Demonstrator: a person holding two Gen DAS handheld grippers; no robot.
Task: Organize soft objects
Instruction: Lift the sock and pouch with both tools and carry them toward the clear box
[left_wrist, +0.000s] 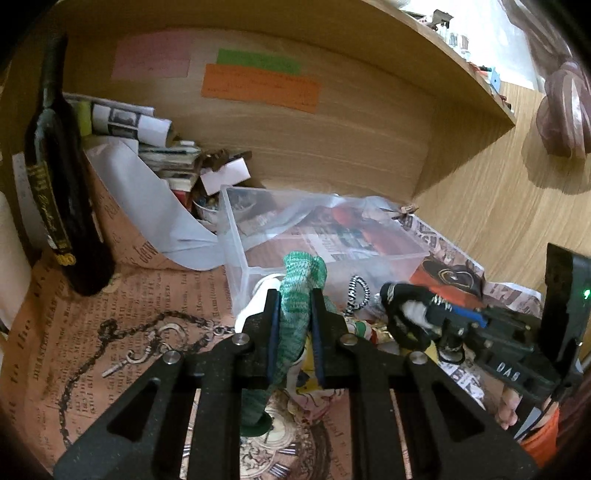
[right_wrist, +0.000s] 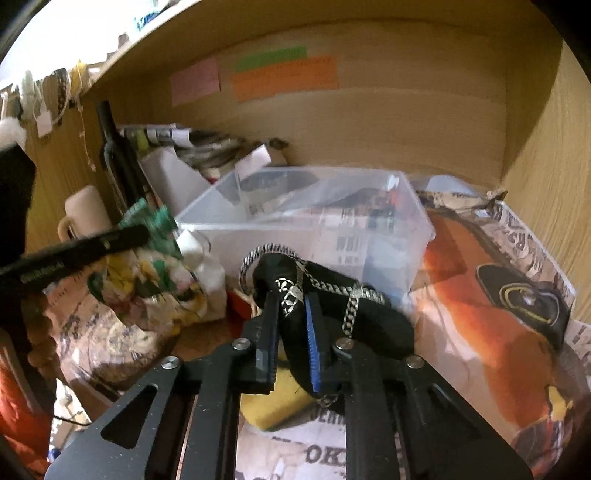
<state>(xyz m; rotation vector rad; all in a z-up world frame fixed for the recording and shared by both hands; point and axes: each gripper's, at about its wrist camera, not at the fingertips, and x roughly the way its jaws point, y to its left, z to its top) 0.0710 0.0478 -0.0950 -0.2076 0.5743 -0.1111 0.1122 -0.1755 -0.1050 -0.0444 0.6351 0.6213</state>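
Left gripper (left_wrist: 294, 295) clamping green sock (left_wrist: 297, 295), right gripper (right_wrist: 291, 301) clamping black sock (right_wrist: 325, 295)

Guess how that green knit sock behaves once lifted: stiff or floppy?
Probably floppy: the green knit sock already bends over above the left hand-held gripper and droops below it. Likely light, being thin knit. Slipping seems unlikely, since the pads pinch the fabric narrow.

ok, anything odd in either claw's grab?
Yes. The right claw is shut on the black sock with a silver chain tangled over it, so hard metal rides along. The left claw holds only the green sock.
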